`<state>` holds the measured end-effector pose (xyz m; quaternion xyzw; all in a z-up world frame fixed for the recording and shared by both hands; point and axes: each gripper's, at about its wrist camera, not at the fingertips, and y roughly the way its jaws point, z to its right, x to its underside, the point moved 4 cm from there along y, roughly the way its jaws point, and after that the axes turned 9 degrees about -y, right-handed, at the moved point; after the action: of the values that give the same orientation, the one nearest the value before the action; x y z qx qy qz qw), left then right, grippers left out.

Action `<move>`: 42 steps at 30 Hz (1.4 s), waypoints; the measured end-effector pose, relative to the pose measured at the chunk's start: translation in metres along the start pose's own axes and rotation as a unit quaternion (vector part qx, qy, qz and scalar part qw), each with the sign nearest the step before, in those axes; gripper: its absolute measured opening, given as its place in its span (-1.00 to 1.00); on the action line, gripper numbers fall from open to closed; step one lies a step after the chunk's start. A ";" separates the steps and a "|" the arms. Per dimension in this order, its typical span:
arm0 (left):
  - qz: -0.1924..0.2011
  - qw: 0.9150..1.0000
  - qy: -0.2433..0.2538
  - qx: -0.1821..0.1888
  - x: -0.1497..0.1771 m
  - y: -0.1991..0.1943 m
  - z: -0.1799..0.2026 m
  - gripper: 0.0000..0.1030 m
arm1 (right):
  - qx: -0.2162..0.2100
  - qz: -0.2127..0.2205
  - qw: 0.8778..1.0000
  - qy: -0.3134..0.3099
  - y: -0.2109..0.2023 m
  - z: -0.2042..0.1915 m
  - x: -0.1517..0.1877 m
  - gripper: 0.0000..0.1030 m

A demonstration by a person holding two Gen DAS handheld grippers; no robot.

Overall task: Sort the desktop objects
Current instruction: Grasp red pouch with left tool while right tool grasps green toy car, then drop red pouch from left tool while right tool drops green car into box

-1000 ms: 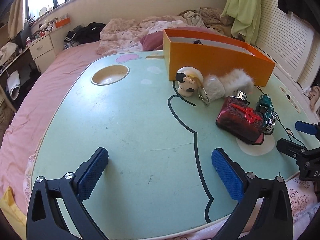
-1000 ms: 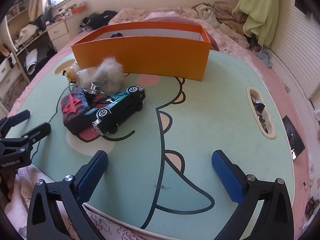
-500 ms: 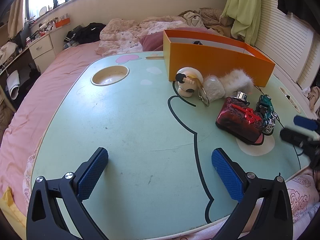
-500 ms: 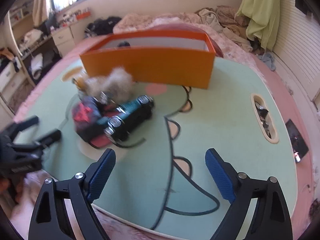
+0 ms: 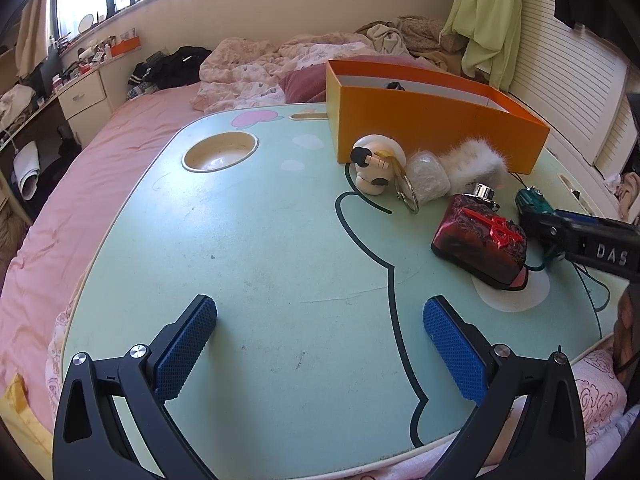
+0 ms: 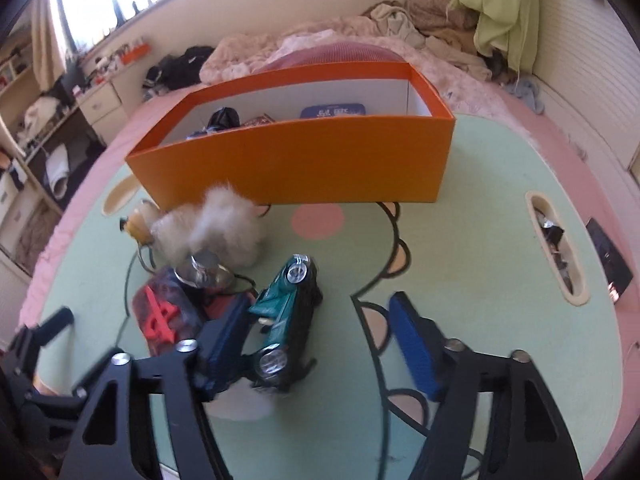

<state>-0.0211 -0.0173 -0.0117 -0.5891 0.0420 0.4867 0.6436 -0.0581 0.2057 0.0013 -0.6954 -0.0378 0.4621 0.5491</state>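
My right claw (image 6: 320, 344) has been closing around the green toy car (image 6: 286, 320) on the table (image 6: 480, 240), not yet pinching. It looks hard, smooth, rolling; I'd squeeze its sides.

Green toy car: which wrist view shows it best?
The right wrist view: the green toy car sits whole between the right gripper fingers, which have just been closing. In the left wrist view only its far end shows, behind that gripper.
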 end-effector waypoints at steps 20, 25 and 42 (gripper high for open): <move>-0.065 0.984 0.122 0.115 -0.025 0.018 0.090 0.22 | -0.047 0.042 0.997 0.050 -0.009 0.024 0.016 -0.52; -0.025 0.985 0.104 0.139 -0.021 -0.013 0.071 0.19 | -0.061 0.048 0.995 0.057 -0.012 0.023 0.017 -0.52; 0.032 0.995 0.015 0.094 -0.181 0.012 0.093 0.24 | -0.127 0.115 0.978 0.118 -0.003 0.049 -0.127 -0.44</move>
<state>-0.1722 -0.0497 0.1217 -0.5315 0.1158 0.4920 0.6797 -0.1628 0.1713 0.0810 -0.8090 0.0488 0.4282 0.3998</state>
